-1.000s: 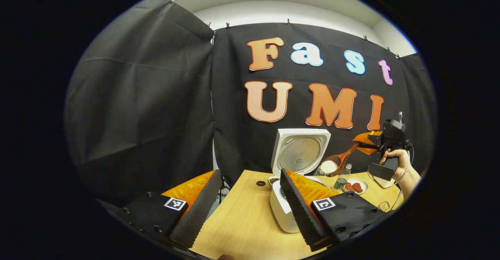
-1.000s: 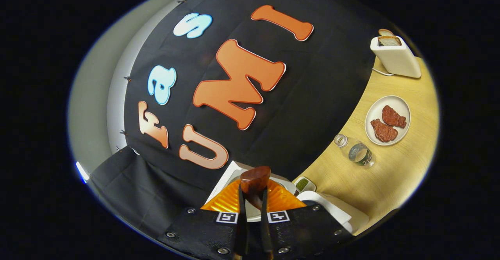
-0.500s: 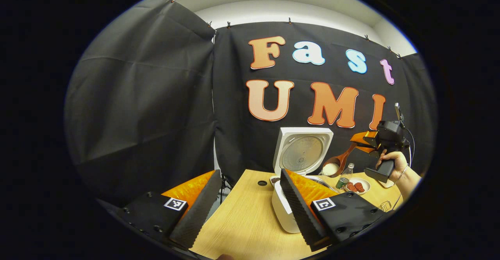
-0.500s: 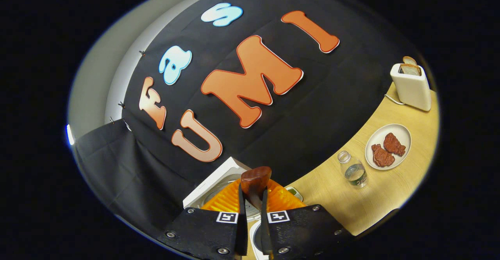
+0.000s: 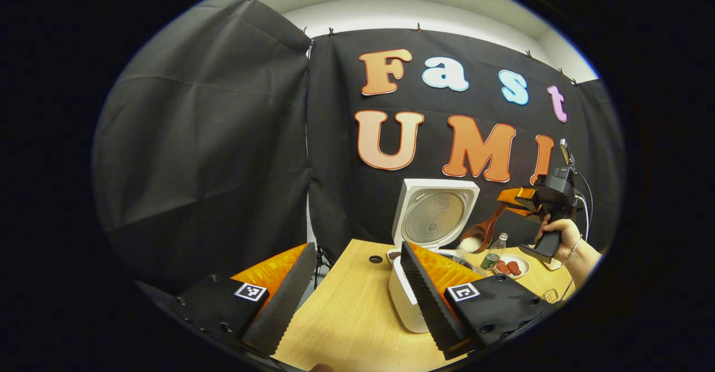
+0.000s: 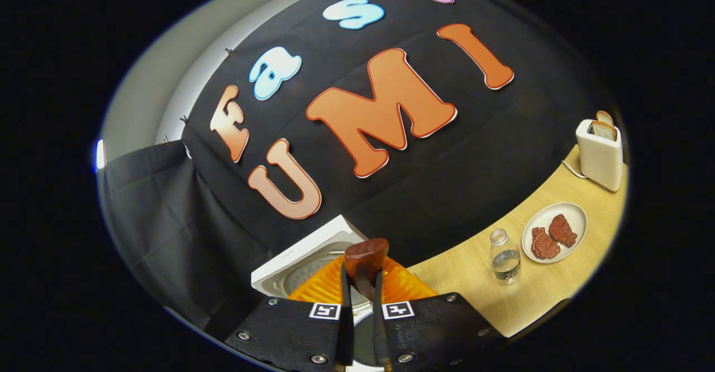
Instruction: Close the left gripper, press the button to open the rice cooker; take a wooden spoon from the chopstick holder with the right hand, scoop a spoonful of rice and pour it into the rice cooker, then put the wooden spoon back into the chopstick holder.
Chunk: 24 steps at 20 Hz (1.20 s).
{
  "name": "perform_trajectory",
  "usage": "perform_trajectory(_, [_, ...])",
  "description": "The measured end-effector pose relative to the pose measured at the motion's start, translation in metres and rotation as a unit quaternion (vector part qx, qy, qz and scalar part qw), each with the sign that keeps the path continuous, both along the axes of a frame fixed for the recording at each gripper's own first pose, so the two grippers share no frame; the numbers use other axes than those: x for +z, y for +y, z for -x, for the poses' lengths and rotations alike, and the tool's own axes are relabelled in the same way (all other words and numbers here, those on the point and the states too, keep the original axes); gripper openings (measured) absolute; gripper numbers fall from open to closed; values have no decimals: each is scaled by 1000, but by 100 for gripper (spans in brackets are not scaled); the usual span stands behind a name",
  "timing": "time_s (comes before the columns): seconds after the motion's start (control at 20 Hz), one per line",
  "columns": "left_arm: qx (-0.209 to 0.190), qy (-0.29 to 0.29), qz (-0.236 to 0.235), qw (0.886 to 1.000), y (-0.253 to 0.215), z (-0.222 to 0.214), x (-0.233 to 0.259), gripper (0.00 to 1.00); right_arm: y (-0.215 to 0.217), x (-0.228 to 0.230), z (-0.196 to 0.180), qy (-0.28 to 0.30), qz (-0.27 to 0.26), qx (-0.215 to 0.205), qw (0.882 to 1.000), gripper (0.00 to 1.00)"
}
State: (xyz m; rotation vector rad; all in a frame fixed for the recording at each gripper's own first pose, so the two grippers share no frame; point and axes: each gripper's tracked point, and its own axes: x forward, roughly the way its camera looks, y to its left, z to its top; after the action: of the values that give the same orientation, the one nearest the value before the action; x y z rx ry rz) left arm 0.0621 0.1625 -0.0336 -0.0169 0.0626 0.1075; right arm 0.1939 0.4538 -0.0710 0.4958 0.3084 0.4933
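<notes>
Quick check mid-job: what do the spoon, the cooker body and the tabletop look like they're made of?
The reddish-brown spoon looks like varnished wood: warm tone, slight sheen. The white rice cooker seems smooth matte plastic; its open lid's inner disc looks like brushed metal, grey with a dull shine. The pale table shows fine straight grain, so wood or a wood-look laminate; I can't tell which.

Left gripper view low over table [image 5: 346, 316], facing wall, right gripper view tilted, above, both sharing rice cooker [image 5: 433, 221].
</notes>
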Motion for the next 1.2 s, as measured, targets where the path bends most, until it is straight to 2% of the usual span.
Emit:
perform_trajectory(0.35, [-2, 1, 3, 1000, 0, 0, -2, 100, 6, 16, 14, -60, 57, 16, 996, 13])
perform_trajectory(0.7, [-1, 2, 4, 1000, 1, 3, -5, 100, 25, 24, 33, -116, 112, 54, 985, 13])
perform_trajectory(1.2, [9, 3, 7, 1000, 11, 10, -10, 100, 58, 22, 65, -187, 193, 122, 955, 13])
